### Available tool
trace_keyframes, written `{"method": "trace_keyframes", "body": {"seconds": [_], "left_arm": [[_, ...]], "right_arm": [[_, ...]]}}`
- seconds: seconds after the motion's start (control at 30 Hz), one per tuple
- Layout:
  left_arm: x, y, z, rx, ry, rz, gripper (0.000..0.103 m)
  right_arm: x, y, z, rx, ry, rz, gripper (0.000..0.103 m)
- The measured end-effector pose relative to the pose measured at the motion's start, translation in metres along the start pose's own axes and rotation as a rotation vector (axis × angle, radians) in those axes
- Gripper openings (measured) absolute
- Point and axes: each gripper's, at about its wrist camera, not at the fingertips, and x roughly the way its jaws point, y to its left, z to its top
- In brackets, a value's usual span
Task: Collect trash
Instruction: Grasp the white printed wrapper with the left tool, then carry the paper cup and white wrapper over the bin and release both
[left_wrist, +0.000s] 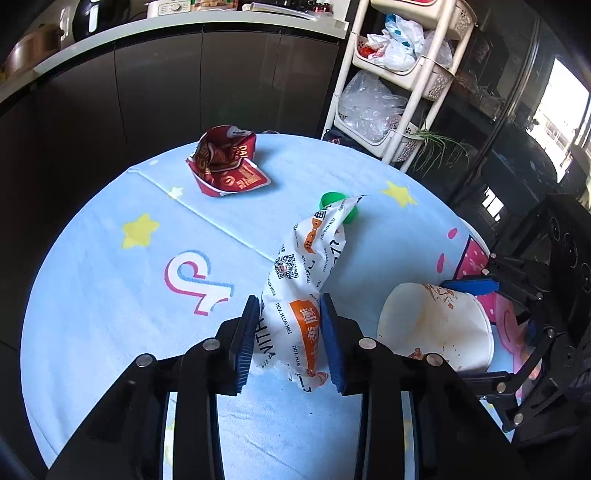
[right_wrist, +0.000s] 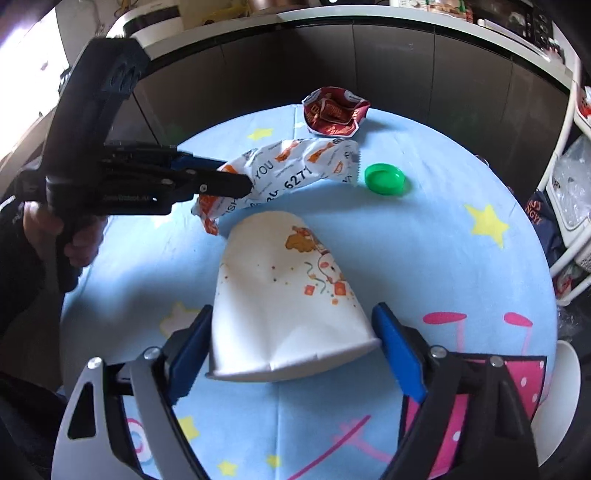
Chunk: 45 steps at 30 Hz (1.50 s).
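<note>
A white snack wrapper (left_wrist: 295, 295) with orange print sits between the pads of my left gripper (left_wrist: 289, 299), which is shut on its lower part; its far end sticks up and away. In the right wrist view the left gripper (right_wrist: 251, 182) holds this wrapper (right_wrist: 295, 166) just above the cloth. A stained paper cup (right_wrist: 280, 295) lies on its side, mouth towards me, and my right gripper (right_wrist: 293, 308) is shut on it near the rim, both pads against its sides. The cup (left_wrist: 436, 325) also shows at the right of the left wrist view.
A crumpled red wrapper (left_wrist: 227, 162) lies at the far side of the round table with the light blue cloth (left_wrist: 110, 295). A green lid (right_wrist: 384, 179) sits beyond the white wrapper. A white shelf cart (left_wrist: 402, 74) with plastic bags stands beyond the table, and dark cabinets run behind it.
</note>
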Motion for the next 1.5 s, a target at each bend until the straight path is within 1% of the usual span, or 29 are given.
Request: {"method": "trace_keyframes", "body": {"seconds": [0.13,0.23,0.37,0.5,0.57,0.7,0.87,1.07,1.3,1.4,1.5], "left_arm": [[-0.005,0.000,-0.001,-0.001,-0.019,0.019,0.028],[-0.012,-0.001,-0.001,-0.016,-0.043,0.018,0.027],[-0.028,-0.011,0.004,-0.008,-0.079,0.013,0.027],[-0.044,-0.034,0.017,0.032,-0.120,-0.002,0.027],[-0.051,-0.053,0.027,0.059,-0.143,-0.020,0.027],[-0.052,-0.088,0.044,0.094,-0.169,-0.053,0.027],[-0.034,-0.147,0.067,0.138,-0.178,-0.098,0.027],[-0.001,-0.219,0.087,0.206,-0.164,-0.164,0.027],[0.042,-0.293,0.103,0.282,-0.124,-0.225,0.027],[0.062,-0.315,0.110,0.296,-0.104,-0.240,0.027],[0.079,-0.328,0.113,0.287,-0.082,-0.263,0.027]], "right_arm": [[-0.006,0.001,-0.001,0.019,-0.020,0.012,0.076],[-0.011,0.003,-0.003,0.030,-0.034,0.016,0.075],[-0.033,0.002,-0.007,0.055,-0.085,0.004,0.074],[-0.060,-0.006,-0.014,0.089,-0.146,-0.020,0.074],[-0.076,-0.014,-0.021,0.116,-0.176,-0.041,0.074],[-0.111,-0.039,-0.042,0.179,-0.230,-0.099,0.074],[-0.153,-0.083,-0.076,0.286,-0.288,-0.174,0.074],[-0.187,-0.136,-0.127,0.403,-0.307,-0.269,0.075],[-0.194,-0.192,-0.181,0.516,-0.292,-0.348,0.075],[-0.189,-0.214,-0.200,0.557,-0.274,-0.378,0.075],[-0.181,-0.231,-0.214,0.594,-0.256,-0.396,0.075]]}}
